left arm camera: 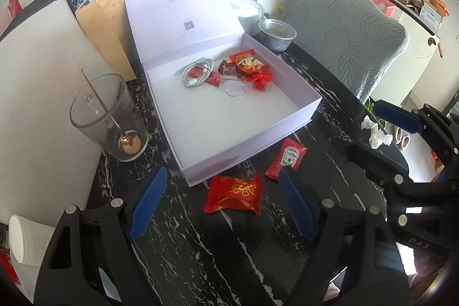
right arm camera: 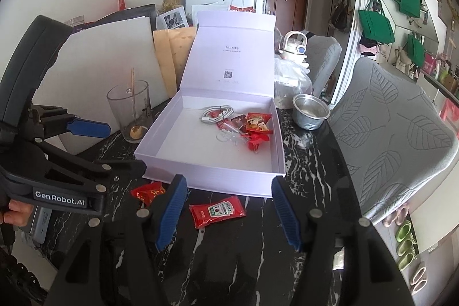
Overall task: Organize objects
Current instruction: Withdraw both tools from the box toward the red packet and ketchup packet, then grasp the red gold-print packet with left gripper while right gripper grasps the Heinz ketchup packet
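An open lilac box (left arm camera: 246, 134) (right arm camera: 206, 174) stands on the black marble table (left arm camera: 200, 254), lid propped up behind it. Inside lie a coiled white cable (left arm camera: 198, 72), red snack packets (left arm camera: 248, 62) and clear plastic bits. In front of the box, a red packet with gold characters (left arm camera: 233, 194) (right arm camera: 149, 192) lies on the table, framed by my open left gripper (left arm camera: 222, 204) (right arm camera: 114, 148). A red ketchup sachet (left arm camera: 287, 159) (right arm camera: 217, 210) lies to its right, between the fingers of my open right gripper (right arm camera: 229, 212) (left arm camera: 381, 134). Neither gripper touches its packet.
A glass with a spoon in it (left arm camera: 109, 116) stands left of the box, beside a leaning white board (left arm camera: 37, 93). A metal bowl (left arm camera: 276, 33) sits at the box's far right corner. A crumpled tissue (left arm camera: 375, 134) lies near the table's edge. Grey chairs (right arm camera: 396, 128) stand on the right.
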A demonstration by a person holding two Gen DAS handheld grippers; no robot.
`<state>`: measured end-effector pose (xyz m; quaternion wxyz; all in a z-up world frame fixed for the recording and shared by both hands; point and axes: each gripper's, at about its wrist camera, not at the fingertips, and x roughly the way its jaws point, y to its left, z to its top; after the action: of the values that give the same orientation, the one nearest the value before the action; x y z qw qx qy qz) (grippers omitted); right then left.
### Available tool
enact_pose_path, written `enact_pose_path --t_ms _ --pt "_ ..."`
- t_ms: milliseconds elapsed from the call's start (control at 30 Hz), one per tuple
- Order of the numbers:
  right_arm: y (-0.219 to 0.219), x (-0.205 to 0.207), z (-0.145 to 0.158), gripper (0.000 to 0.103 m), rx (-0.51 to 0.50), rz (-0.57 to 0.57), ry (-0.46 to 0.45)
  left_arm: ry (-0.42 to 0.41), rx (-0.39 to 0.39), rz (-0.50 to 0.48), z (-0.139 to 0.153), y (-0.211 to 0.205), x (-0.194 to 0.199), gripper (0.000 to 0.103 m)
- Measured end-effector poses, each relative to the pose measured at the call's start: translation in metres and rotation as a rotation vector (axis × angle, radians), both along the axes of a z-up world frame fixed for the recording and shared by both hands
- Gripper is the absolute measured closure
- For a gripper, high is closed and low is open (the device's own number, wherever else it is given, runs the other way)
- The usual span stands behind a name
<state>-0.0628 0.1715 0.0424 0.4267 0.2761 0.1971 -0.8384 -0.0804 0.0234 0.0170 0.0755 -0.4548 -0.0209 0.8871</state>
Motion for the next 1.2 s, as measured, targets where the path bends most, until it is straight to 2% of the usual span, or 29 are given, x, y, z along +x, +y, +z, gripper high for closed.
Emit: enact_pose_path --t_ms 300,567,833,1000,1200 --pt "-0.003 -0.012 -0.034 0.039 0.024 0.02 -0.057 -0.055 0.006 -0.013 -0.029 0.007 -0.006 0.023" --pt "-0.012 -0.02 -0.061 0.033 0.078 0.062 -0.084 -0.103 0.037 -0.016 -0.053 0.009 -0.014 0.023" --pt "-0.024 -0.031 -0.085 0.027 0.135 0.117 -0.117 -0.132 0.06 -0.006 -0.068 0.008 -0.019 0.023" --pt "-0.032 -0.037 -0.096 0.024 0.167 0.146 -0.11 -0.139 0.039 -0.01 -0.074 0.009 -0.027 0.023" --pt "-0.044 -0.046 -0.105 0.021 0.191 0.193 -0.121 -0.199 0.095 -0.009 -0.088 -0.001 -0.035 0.023"
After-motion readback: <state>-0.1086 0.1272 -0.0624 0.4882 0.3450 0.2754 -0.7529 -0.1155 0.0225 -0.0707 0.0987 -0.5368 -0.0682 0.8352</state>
